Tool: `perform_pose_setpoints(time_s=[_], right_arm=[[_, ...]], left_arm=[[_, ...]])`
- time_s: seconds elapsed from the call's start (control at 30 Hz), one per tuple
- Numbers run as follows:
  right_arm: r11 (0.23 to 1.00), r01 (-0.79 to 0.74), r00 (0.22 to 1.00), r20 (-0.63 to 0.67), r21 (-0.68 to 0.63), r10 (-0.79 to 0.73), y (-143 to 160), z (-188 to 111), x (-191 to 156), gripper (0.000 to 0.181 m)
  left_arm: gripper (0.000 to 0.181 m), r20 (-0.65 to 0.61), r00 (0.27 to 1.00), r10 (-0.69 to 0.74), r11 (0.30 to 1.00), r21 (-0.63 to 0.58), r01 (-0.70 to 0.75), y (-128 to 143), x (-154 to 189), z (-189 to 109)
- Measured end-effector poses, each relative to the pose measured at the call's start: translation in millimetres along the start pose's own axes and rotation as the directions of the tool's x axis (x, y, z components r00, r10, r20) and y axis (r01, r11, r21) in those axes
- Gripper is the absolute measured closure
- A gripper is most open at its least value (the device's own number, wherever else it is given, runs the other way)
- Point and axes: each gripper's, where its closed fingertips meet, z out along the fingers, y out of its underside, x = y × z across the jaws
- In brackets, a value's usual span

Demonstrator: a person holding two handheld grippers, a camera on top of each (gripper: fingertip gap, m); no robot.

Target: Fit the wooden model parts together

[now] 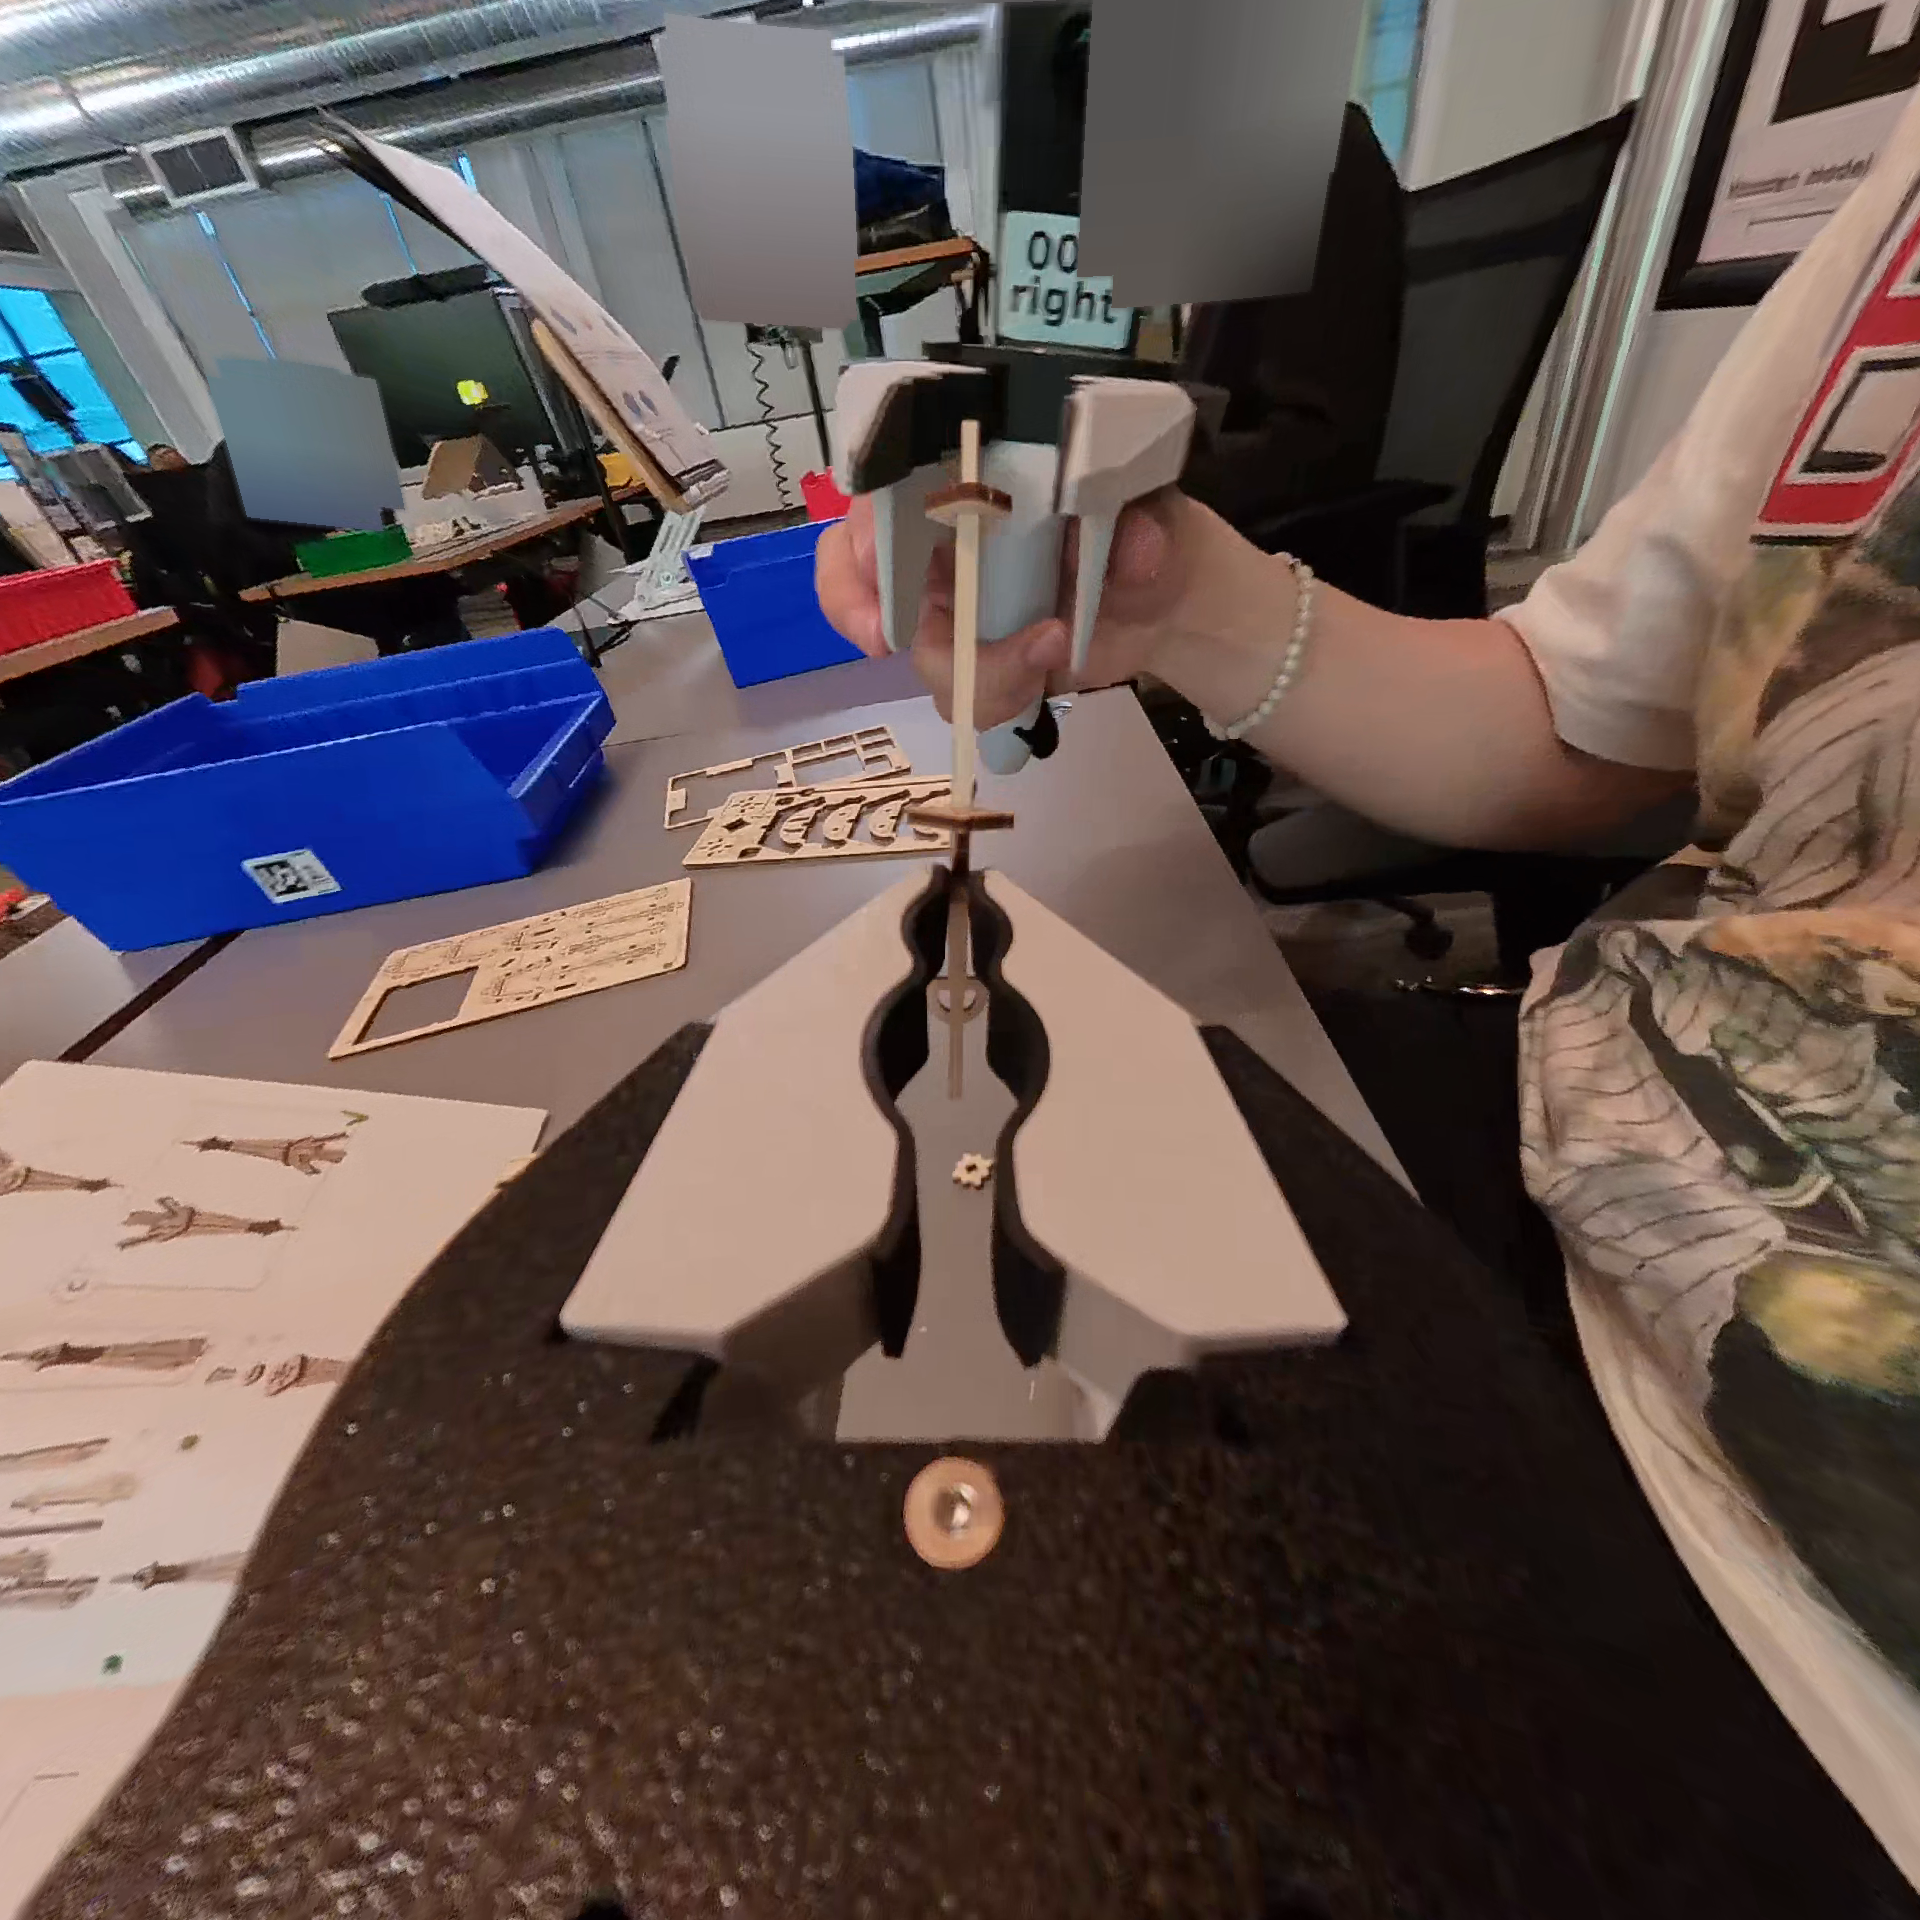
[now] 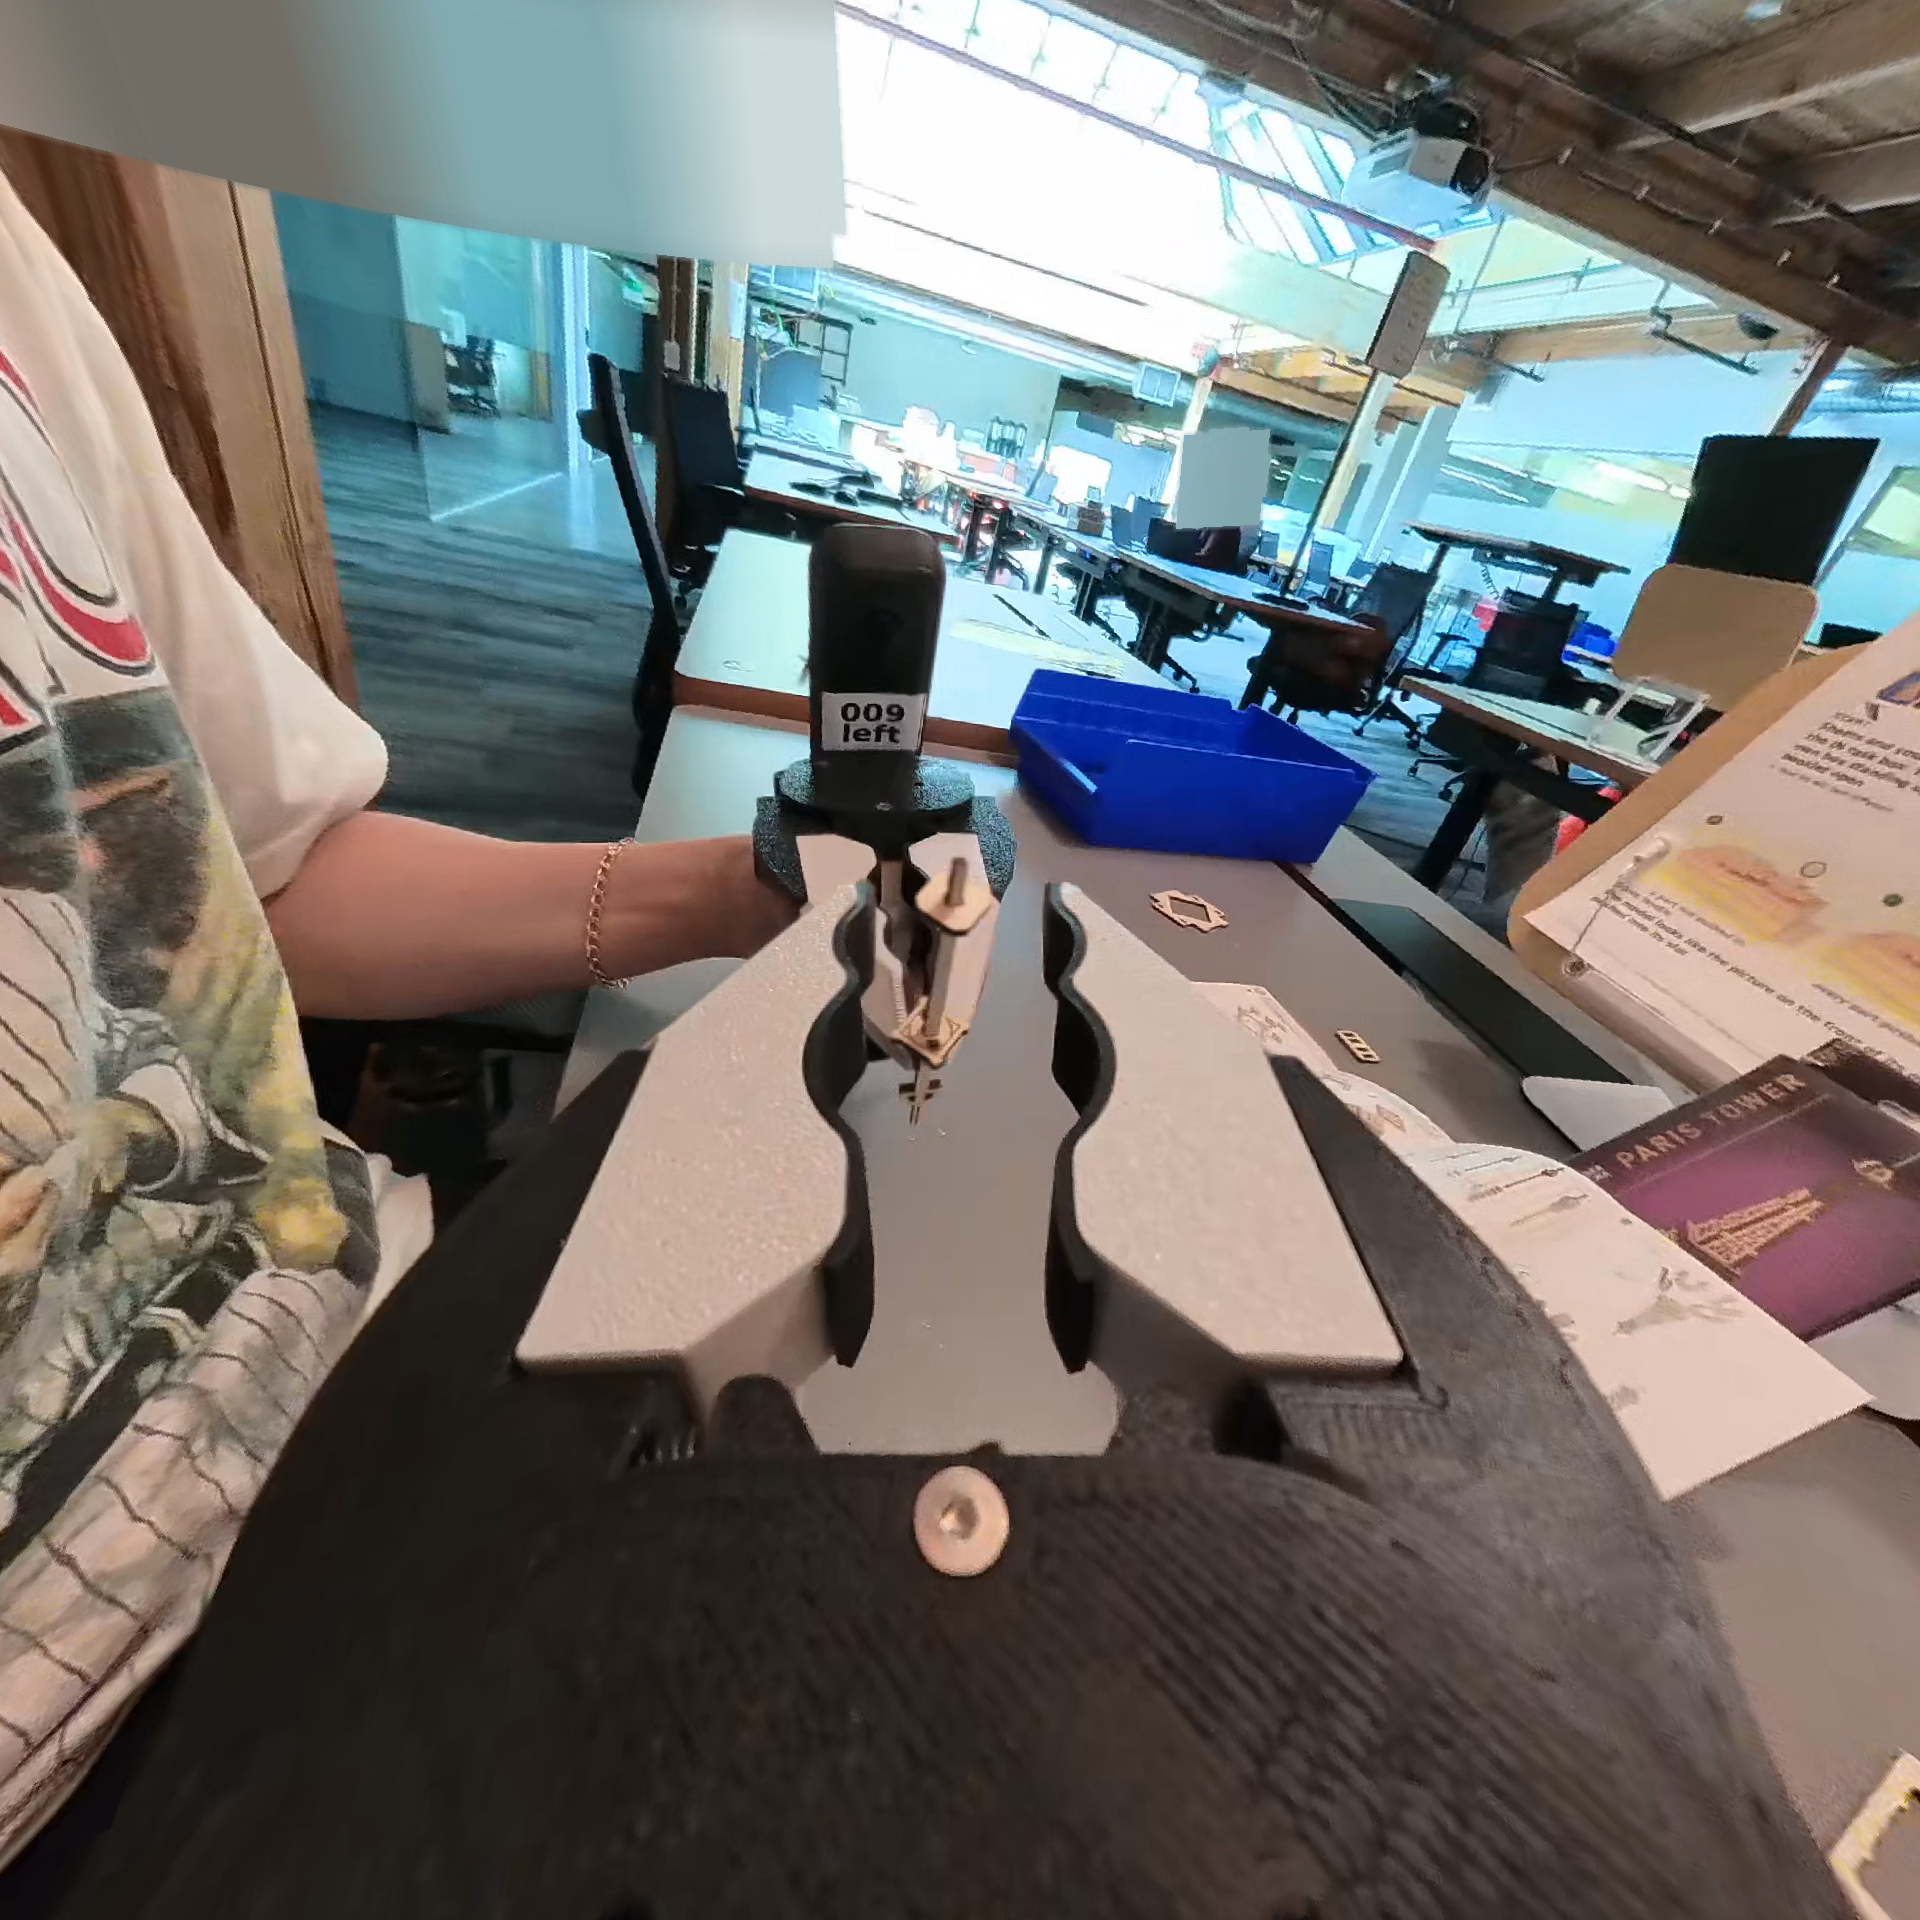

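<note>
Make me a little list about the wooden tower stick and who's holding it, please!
left gripper: jaws shut on the lower end of the wooden spire
right gripper: jaws open, either side of the spire's top
spire: thin, carries two small plates
table: holds wooden part sheets, a blue bin and picture instructions

a grey table (image 1: 1081,914) carries blue bins (image 1: 312,790), cut-out wooden sheets (image 1: 520,961) and an instruction sheet (image 1: 208,1247).
</note>
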Motion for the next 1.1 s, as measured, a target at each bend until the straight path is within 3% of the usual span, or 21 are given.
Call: perform_pose_setpoints(time_s=[0.47,0.73,0.93,1.1], right_arm=[[0.999,0.044,0.992,0.119,-0.002,-0.043,3.9,0.4,-17.8,0.169],[1.000,-0.003,0.999,-0.037,-0.002,0.003,2.8,5.8,6.8,0.169],[0.995,-0.096,0.980,-0.173,0.034,0.100,0.8,15.5,22.1,0.172],[0.990,-0.131,0.969,-0.206,0.051,0.139,1.7,17.3,25.6,0.172]], left_arm=[[0.181,-0.042,0.998,0.038,0.998,-0.047,-0.040,-2.7,15.2,6.7],[0.181,0.149,0.979,0.136,0.989,-0.079,-0.125,-7.7,-9.7,0.3],[0.180,0.341,0.885,0.316,0.947,-0.171,-0.272,-12.1,-32.2,-7.5],[0.181,0.355,0.873,0.333,0.941,-0.186,-0.283,-11.6,-34.4,-9.8]])
